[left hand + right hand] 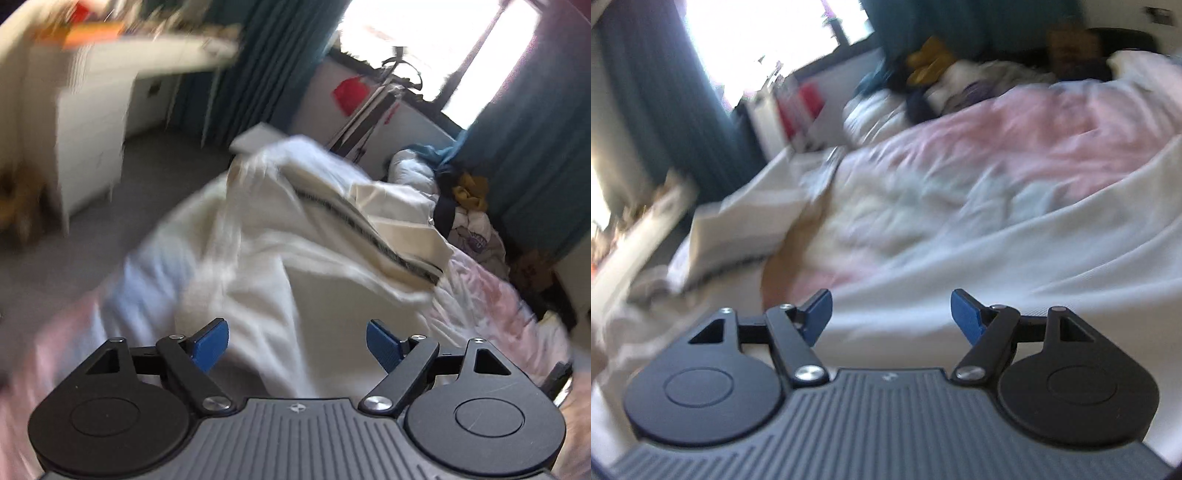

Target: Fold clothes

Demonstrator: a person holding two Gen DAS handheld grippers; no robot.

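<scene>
Both grippers, left (297,345) and right (891,314), gaped empty; our left sat nearer the garment (295,236), whose dark stripe ran toward two o'clock.

Soft matt cloth garment (295,236); ribbed blue plastic pads (384,345)

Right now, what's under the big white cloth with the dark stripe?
The white cloth lies on a pink quilt, which shows around its edges. Whatever sits directly beneath the cloth's middle is covered, so I can't tell.
</scene>
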